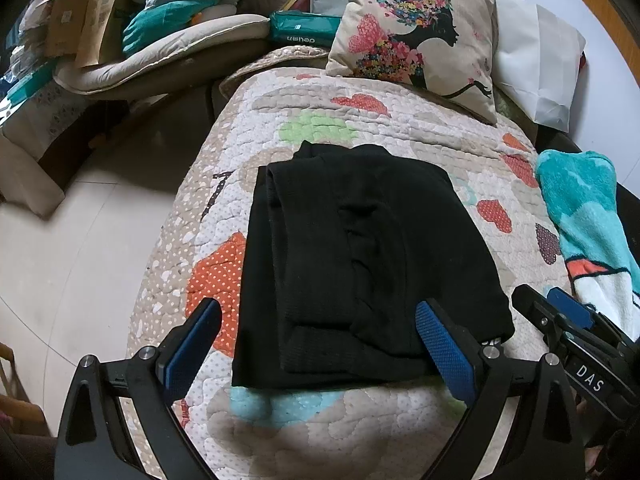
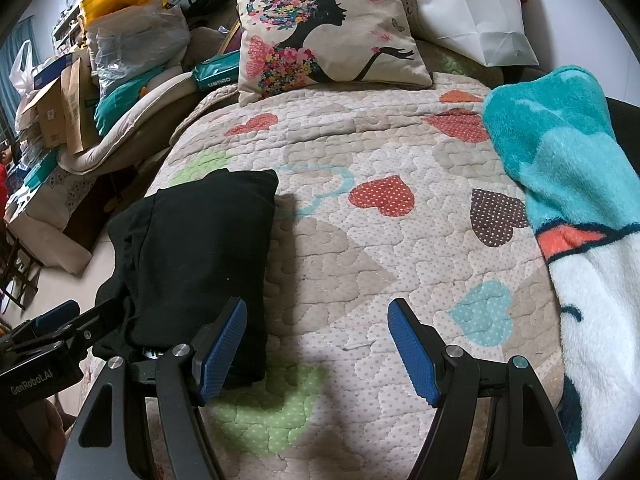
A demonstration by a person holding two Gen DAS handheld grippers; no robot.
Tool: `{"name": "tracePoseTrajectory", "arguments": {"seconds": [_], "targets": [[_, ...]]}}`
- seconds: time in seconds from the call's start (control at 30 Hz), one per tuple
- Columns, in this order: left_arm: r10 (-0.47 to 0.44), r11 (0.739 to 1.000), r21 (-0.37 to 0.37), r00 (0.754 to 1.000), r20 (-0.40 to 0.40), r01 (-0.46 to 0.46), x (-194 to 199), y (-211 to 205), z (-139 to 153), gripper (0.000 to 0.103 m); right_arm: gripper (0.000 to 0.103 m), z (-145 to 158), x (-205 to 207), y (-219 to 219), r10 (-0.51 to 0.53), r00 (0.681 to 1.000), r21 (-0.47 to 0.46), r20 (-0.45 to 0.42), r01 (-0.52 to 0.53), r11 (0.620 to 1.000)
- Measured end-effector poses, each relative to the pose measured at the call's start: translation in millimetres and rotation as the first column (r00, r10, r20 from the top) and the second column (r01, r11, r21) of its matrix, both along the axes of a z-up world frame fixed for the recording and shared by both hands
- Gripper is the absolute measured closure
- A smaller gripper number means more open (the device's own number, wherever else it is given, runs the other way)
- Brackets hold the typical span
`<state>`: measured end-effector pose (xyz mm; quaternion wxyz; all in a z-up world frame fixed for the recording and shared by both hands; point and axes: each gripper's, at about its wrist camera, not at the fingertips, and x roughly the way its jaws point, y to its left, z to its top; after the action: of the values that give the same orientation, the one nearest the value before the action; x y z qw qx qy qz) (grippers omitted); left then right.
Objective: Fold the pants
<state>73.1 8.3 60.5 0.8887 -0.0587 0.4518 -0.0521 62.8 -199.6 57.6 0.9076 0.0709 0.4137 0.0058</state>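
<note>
While both tools hang spread and empty, the pants (image 1: 360, 264) lie as a compact folded stack on the bed (image 1: 320, 420), just ahead of the left tool (image 1: 320, 344) and left of the right tool (image 2: 316, 344); folding looks essentially finished.

Both wrist views look low and close along the heart-patterned quilted bed (image 1: 320, 100) toward the floral silhouette cushion (image 2: 324, 28), sharing the folded black pants (image 1: 360, 248).

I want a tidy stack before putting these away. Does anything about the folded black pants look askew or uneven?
Slightly. The black pants lie folded on the quilt, but the layers do not line up: at the far left corner a lower layer pokes out, and the near edge is stepped. Both grippers are open and hold nothing.
</note>
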Motion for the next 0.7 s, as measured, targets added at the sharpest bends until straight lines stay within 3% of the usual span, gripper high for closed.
{"name": "tracePoseTrajectory", "arguments": {"seconds": [0.7], "targets": [[-0.009, 1.000, 0.014, 1.000, 0.024, 0.009, -2.2, -2.5, 5.0, 0.006, 0.025, 0.0, 0.7, -3.4, -0.002, 1.000, 0.002, 0.000, 0.002, 1.000]]}}
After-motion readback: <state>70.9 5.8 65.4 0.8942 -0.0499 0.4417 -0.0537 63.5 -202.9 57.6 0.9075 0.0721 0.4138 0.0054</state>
